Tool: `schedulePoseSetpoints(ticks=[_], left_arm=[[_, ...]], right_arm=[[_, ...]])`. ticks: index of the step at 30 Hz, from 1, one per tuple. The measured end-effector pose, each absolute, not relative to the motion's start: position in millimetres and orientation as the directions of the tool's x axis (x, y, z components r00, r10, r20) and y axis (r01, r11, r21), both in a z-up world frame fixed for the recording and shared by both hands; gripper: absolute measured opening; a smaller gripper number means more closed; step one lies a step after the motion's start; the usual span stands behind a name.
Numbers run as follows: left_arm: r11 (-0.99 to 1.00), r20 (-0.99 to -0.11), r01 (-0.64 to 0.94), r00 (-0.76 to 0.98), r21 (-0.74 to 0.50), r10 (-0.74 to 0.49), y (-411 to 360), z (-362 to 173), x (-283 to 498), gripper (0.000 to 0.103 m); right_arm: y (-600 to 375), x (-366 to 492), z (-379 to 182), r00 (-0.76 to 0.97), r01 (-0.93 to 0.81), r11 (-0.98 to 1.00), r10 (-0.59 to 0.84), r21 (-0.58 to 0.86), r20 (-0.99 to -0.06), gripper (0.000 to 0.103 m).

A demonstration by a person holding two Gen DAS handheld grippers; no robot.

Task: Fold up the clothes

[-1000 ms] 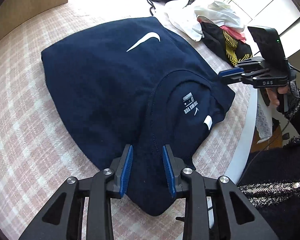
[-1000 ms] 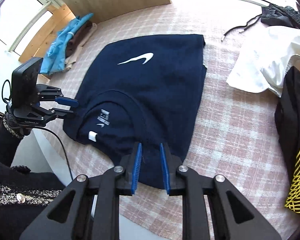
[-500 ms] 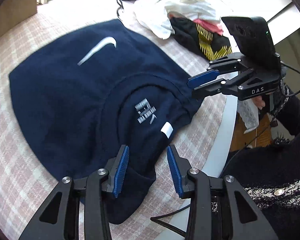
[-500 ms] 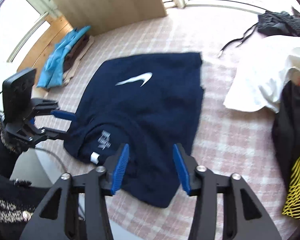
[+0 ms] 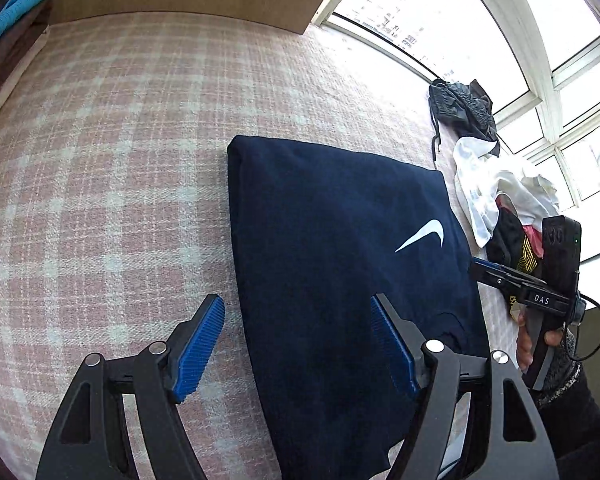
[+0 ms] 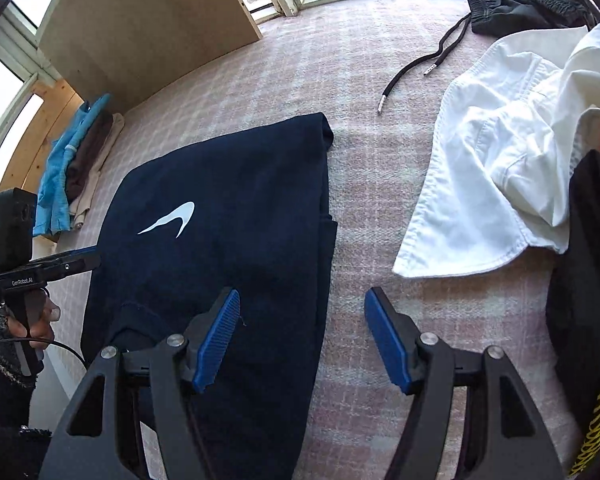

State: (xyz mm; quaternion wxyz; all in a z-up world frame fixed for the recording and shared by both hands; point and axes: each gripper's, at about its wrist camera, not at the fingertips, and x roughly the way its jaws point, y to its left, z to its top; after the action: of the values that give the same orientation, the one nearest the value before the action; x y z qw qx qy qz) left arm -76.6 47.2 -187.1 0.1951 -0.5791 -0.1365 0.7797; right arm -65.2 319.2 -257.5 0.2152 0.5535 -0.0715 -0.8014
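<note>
The navy-blue cotton T-shirt lies folded; white shirt and black garments right remain. The left gripper and right gripper are opening, released.

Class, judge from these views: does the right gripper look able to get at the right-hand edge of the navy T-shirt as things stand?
Probably yes. The right gripper is opening, straddling the navy T-shirt edge; only bare plaid cloth lies beside it, the white shirt apart.
</note>
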Motion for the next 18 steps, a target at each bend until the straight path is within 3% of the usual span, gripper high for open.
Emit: schedulePoseSetpoints(ticks=[2, 6, 9, 15, 18], left_arm=[[-0.891, -0.860, -0.150, -0.233, -0.429, 0.454, 48, -187, -74, 0.073], [-0.893, -0.867, -0.186, -0.225, -0.411, 0.445, 63, -187, -70, 0.074], [-0.900, -0.882, -0.227, -0.217, -0.372, 0.419, 72, -186, -64, 0.077], [-0.919, -0.910, -0.282, -0.232, -0.275, 0.344, 91, -186, -57, 0.073], [-0.919, -0.915, -0.297, -0.231, -0.257, 0.331, 95, -187, -56, 0.069]], right_arm=[[313, -63, -258, -0.306, 0.306, -0.896, -0.413, 0.323, -0.857, 0.072], [291, -52, -262, -0.340, 0.391, -0.901, -0.331, 0.187, -0.881, 0.073], [288, -54, -262, -0.334, 0.382, -0.901, -0.341, 0.205, -0.878, 0.073], [276, -52, -260, -0.332, 0.419, -0.889, -0.340, 0.185, -0.880, 0.063], [271, -50, -262, -0.323, 0.444, -0.875, -0.358, 0.194, -0.876, 0.049]])
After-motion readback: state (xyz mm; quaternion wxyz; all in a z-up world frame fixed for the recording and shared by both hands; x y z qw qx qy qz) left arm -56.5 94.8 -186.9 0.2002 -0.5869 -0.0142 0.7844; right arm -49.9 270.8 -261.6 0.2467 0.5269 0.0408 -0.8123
